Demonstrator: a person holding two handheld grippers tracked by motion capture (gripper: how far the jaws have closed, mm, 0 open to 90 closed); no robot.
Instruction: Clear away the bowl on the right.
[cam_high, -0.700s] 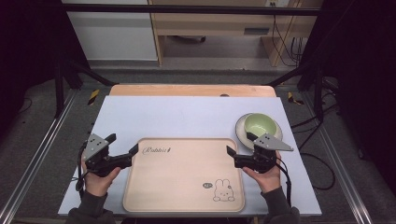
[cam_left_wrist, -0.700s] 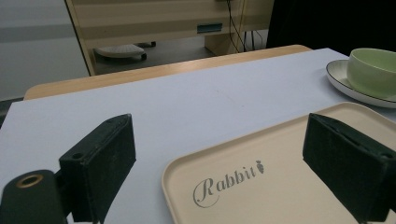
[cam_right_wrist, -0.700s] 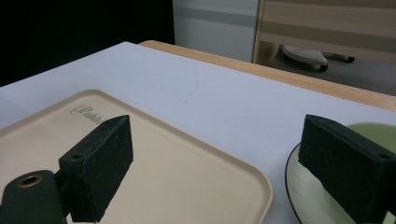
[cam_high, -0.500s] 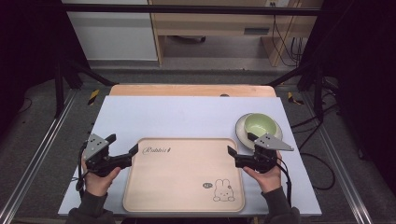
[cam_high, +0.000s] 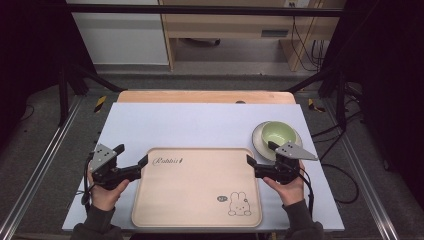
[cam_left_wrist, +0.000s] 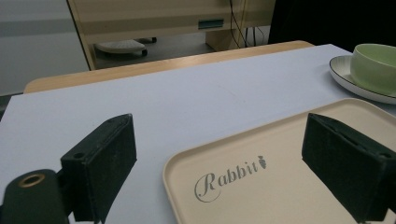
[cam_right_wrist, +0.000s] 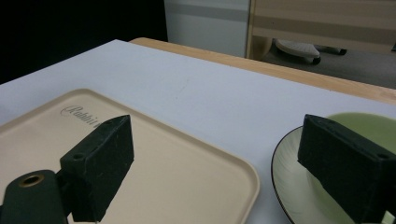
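A beige tray (cam_high: 197, 192) with a rabbit drawing and the word "Rabbit" lies flat on the white table cover. My left gripper (cam_high: 132, 155) is open at the tray's far left corner. One of its jaws is over the tray (cam_left_wrist: 289, 182) and the other over the bare cover; the left gripper (cam_left_wrist: 222, 140) holds nothing. My right gripper (cam_high: 260, 153) is open at the far right corner. Its jaws straddle the tray's rim (cam_right_wrist: 140, 186) and the plate (cam_right_wrist: 289, 186); the right gripper (cam_right_wrist: 219, 140) is empty.
A green bowl (cam_high: 278, 134) sits on a white plate (cam_high: 259, 142) just beyond the tray's right corner, close to my right gripper. The white cover (cam_high: 200, 125) stretches back to a wooden table edge (cam_high: 200, 96). Metal frame rails run along both sides.
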